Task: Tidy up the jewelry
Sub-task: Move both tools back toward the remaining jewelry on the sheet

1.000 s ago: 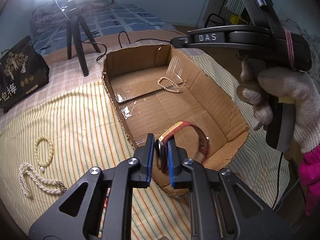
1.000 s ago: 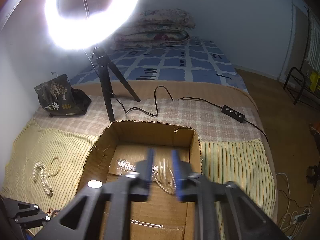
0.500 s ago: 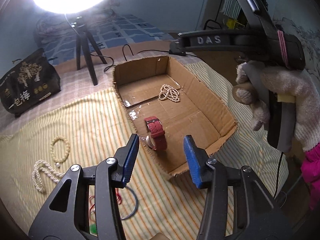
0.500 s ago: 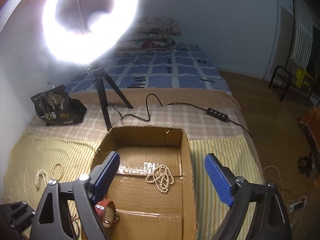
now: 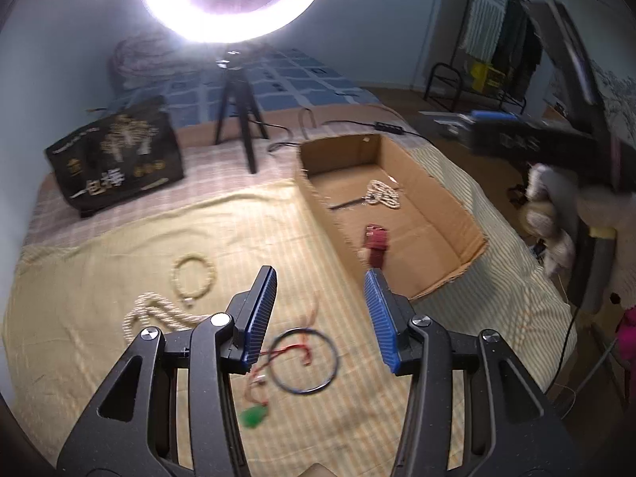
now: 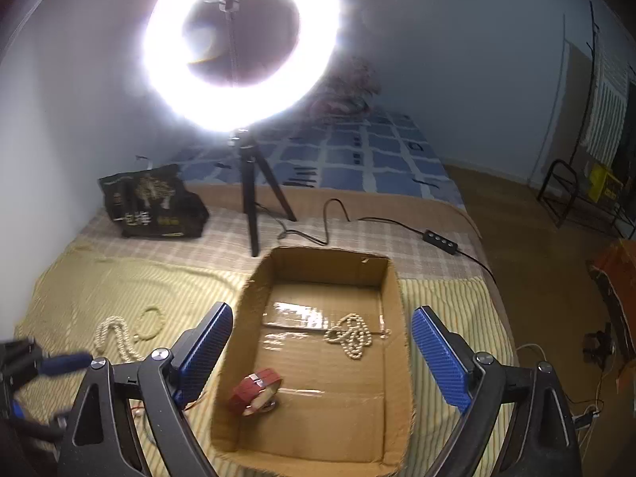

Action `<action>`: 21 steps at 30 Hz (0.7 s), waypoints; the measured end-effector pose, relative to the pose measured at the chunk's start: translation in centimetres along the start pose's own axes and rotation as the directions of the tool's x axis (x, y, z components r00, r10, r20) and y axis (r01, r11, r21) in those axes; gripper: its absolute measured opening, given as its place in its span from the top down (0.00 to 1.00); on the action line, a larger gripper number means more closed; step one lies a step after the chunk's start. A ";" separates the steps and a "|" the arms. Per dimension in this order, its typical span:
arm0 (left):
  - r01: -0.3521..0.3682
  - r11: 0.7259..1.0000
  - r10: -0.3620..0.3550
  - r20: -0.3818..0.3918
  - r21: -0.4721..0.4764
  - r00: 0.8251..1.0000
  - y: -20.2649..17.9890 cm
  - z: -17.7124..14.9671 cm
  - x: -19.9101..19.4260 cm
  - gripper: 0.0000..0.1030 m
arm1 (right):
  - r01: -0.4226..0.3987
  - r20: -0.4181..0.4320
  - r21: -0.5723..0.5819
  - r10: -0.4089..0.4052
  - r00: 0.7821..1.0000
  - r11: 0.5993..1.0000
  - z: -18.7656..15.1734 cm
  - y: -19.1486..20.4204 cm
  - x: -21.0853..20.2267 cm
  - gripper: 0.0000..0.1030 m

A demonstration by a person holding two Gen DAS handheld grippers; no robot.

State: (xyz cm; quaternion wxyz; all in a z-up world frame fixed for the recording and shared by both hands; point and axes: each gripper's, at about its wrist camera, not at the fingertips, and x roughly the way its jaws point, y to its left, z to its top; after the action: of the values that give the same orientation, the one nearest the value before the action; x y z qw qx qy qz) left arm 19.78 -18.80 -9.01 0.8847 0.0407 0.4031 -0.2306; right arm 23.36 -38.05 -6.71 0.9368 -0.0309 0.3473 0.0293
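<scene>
A cardboard box lies on the striped cloth. Inside it rest a red-strapped watch and a pearl necklace. My left gripper hangs open and empty above the cloth, left of the box's near corner. Beneath it lie a dark bangle, a red cord with a green pendant, a bead bracelet and a pearl rope. My right gripper stands wide open over the box, above the watch and necklace, holding nothing.
A ring light on a black tripod stands behind the box, its cable and controller trailing right. A black printed bag sits at the back left. The bed's edge drops to the floor on the right.
The left gripper let go of the red watch, which now lies in the box, then opened, rose and swung left over the cloth. The right gripper's jaws spread wide and it drew back upward.
</scene>
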 end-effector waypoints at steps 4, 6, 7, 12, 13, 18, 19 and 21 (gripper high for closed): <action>-0.033 0.999 0.034 0.035 -0.005 0.999 3.0 -1.2 -1.8 0.54 | -0.037 0.018 -0.035 0.037 0.999 0.999 -1.0 1.8 -1.6 0.10; -0.051 0.999 0.052 0.030 -0.018 0.998 4.6 -1.8 -2.2 0.54 | -0.058 0.020 -0.059 0.059 0.998 0.997 -1.7 3.0 -2.3 0.10; -0.063 0.998 0.064 0.026 -0.028 0.998 5.5 -2.2 -2.5 0.54 | -0.073 0.018 -0.068 0.074 0.997 0.995 -2.1 3.6 -2.6 0.10; -0.118 0.990 0.119 0.001 -0.071 0.993 9.6 -4.2 -3.2 0.54 | -0.138 -0.016 -0.088 0.137 0.990 0.986 -4.5 6.2 -3.8 0.10; -0.124 0.989 0.124 -0.005 -0.080 0.992 10.2 -4.5 -3.2 0.54 | -0.151 -0.028 -0.090 0.149 0.988 0.984 -5.2 6.7 -3.9 0.10; -0.149 0.982 0.147 -0.031 -0.118 0.989 13.2 -6.4 -3.2 0.54 | -0.215 -0.144 -0.049 0.206 0.968 0.976 -8.3 8.6 -3.3 0.16; -0.152 0.980 0.149 -0.036 -0.127 0.988 13.8 -6.7 -3.2 0.54 | -0.225 -0.175 -0.030 0.217 0.961 0.974 -9.1 8.9 -2.9 0.20; -0.154 0.977 0.149 -0.045 -0.145 0.988 14.7 -7.3 -3.0 0.54 | -0.235 -0.228 0.000 0.229 0.946 0.972 -10.2 9.3 -1.9 0.26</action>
State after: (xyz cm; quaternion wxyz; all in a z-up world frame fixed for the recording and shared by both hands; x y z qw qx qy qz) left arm 19.45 -2.68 -13.39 0.8932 0.0094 0.4300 -0.1310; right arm 14.57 -29.64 -13.51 0.8807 -0.0059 0.4525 0.1402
